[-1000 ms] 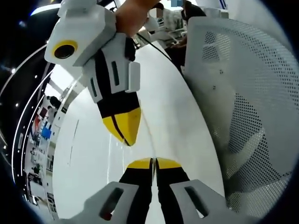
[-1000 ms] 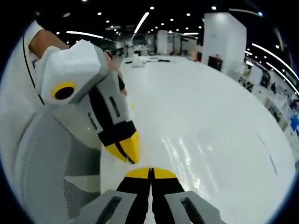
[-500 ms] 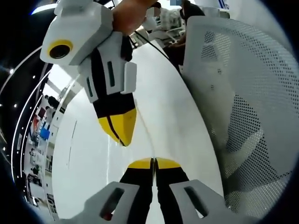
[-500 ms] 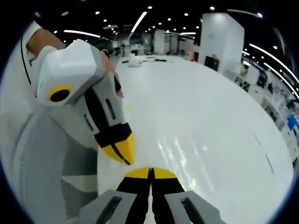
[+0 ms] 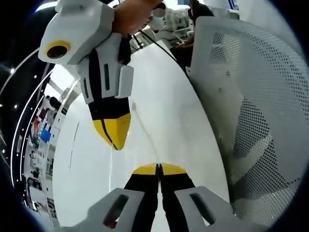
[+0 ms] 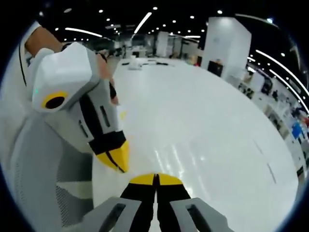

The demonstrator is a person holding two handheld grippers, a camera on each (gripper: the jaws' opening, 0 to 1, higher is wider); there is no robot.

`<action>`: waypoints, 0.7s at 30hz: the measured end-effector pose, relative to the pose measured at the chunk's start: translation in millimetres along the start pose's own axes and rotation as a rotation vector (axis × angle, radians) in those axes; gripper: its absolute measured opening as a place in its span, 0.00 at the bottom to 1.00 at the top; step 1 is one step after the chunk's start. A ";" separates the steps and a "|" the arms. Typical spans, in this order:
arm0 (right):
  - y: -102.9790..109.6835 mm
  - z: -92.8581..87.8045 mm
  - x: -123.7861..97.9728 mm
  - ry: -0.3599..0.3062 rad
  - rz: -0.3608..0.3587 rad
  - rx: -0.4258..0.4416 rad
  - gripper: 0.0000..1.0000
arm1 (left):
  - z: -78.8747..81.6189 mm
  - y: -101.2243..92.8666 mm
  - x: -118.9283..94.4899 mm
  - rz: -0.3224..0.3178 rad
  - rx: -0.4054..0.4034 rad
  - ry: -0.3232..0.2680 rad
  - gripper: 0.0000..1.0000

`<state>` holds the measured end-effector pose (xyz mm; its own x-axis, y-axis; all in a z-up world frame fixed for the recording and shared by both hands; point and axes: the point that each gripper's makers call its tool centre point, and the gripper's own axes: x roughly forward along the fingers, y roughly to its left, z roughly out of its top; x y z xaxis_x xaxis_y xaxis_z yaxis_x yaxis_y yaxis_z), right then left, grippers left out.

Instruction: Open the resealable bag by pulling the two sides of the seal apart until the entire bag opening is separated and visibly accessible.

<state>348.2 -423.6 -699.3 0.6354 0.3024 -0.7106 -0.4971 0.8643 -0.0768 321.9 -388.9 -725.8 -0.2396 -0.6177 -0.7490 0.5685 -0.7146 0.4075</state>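
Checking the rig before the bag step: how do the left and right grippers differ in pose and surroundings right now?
In its own view the left gripper has a perforated white chair back beside it; the right gripper looks over the glossy white table. In the right gripper view the left gripper angles down from the left; in the left gripper view the right gripper angles down from the upper left. Both show yellow tips, jaws shut on nothing.

A glossy white table [image 6: 207, 145] spreads wide and mirrors the ceiling lights [image 6: 145, 21], which run as strips and dots across a dark ceiling. Beside the table stands a white mesh chair back [image 5: 256, 106], full of small holes. Beyond the table's far edge rises a broad white pillar [image 6: 226, 46].
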 end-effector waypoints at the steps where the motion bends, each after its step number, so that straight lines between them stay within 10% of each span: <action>1: -2.7 0.9 -0.7 -0.001 -0.009 -0.001 0.00 | 0.2 0.3 0.0 0.000 0.003 0.000 0.00; 21: -37.0 35.5 -26.7 -0.106 -0.207 -0.137 0.00 | 2.7 24.4 -2.1 0.043 -0.082 0.020 0.00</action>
<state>370.7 -449.4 -652.7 0.7865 0.1708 -0.5935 -0.4204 0.8521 -0.3119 334.1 -405.9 -712.9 -0.1981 -0.6400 -0.7424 0.6404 -0.6579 0.3963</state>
